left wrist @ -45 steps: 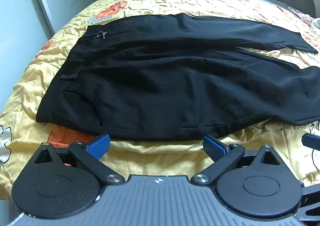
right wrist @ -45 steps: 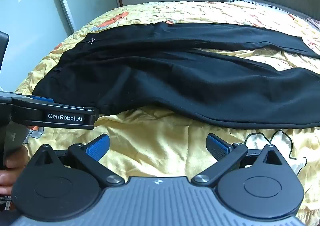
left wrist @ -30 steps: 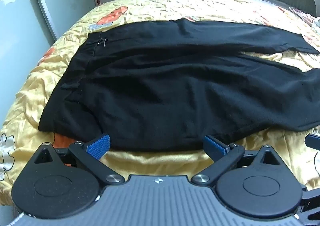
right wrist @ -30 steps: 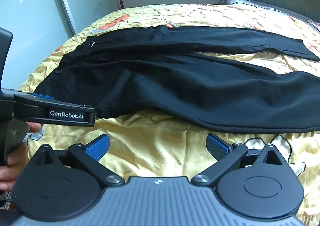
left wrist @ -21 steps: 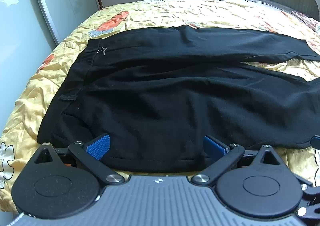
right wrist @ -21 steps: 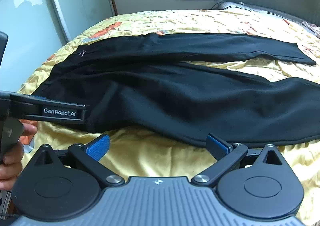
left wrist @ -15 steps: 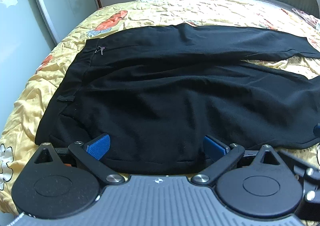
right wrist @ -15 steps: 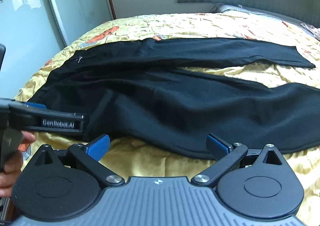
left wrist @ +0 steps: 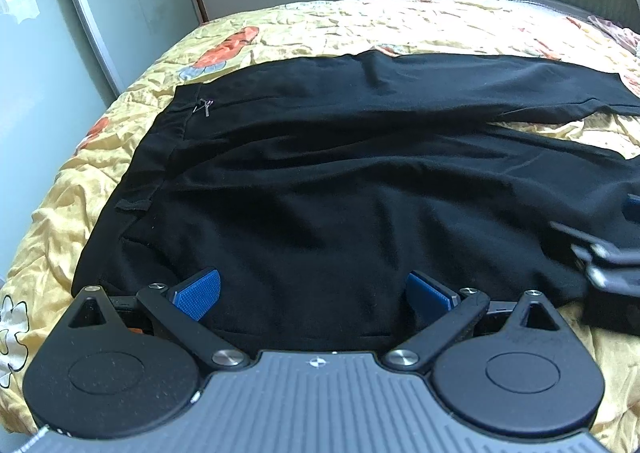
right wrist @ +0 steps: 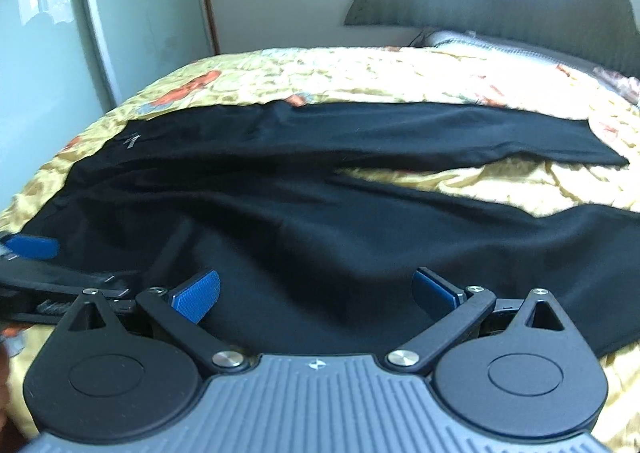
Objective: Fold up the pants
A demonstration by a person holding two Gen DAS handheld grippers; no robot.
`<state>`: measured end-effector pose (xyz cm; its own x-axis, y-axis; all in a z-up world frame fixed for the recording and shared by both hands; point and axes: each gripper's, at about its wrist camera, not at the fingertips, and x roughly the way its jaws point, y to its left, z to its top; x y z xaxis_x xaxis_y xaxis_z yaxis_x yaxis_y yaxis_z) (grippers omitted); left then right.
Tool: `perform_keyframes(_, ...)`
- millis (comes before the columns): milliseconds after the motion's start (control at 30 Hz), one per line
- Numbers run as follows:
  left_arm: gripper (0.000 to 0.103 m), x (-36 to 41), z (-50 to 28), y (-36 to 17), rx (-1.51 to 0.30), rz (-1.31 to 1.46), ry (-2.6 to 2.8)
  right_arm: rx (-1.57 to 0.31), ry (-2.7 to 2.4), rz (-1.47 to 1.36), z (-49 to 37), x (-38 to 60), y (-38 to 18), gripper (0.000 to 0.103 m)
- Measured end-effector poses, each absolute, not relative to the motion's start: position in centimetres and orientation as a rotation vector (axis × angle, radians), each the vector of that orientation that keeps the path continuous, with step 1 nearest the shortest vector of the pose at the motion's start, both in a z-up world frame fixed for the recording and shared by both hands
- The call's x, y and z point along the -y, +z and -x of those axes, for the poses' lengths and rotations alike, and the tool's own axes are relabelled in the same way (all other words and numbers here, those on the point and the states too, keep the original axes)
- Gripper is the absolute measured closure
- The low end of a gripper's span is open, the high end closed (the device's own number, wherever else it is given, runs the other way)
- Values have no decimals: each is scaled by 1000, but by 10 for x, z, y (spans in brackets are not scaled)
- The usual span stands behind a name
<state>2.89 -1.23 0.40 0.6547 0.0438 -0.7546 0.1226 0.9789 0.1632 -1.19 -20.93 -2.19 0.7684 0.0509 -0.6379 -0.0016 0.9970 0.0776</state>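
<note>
- Left gripper [left wrist: 314,295] fingers apart, over near hem of black pants [left wrist: 340,181]; nothing clamped.
- Right gripper [right wrist: 316,295] fingers apart too, over near leg.
- Pants lie spread flat on yellow bedspread [left wrist: 328,25], legs apart; no fold made, all folding left.

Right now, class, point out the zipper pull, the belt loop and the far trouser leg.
zipper pull [left wrist: 206,107], left wrist view, metal tab.
belt loop [left wrist: 132,205], left wrist view, loop's middle.
far trouser leg [right wrist: 460,137], right wrist view, mid-leg.
</note>
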Motion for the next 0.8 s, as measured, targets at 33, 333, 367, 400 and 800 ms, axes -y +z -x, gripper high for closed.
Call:
perform_keyframes(33, 2, 13, -28, 5, -848, -205, -52, -685, 12, -61, 6, 211, -24, 0)
perform_keyframes(333, 2, 27, -26, 11, -797, -199, -102, -723, -78, -38, -39, 234, -61, 0)
perform_keyframes(367, 2, 30, -27, 11, -793, -200, -100, -712, -75, -57, -37, 237, -63, 0)
perform_keyframes(400, 2, 31, -28, 11, -793, -199, -98, -703, -72, -58, -36, 238, -65, 0)
perform_keyframes(800, 2, 28, -38, 10, -800, -218, -60, -669, -65, -51, -32, 235, -68, 0)
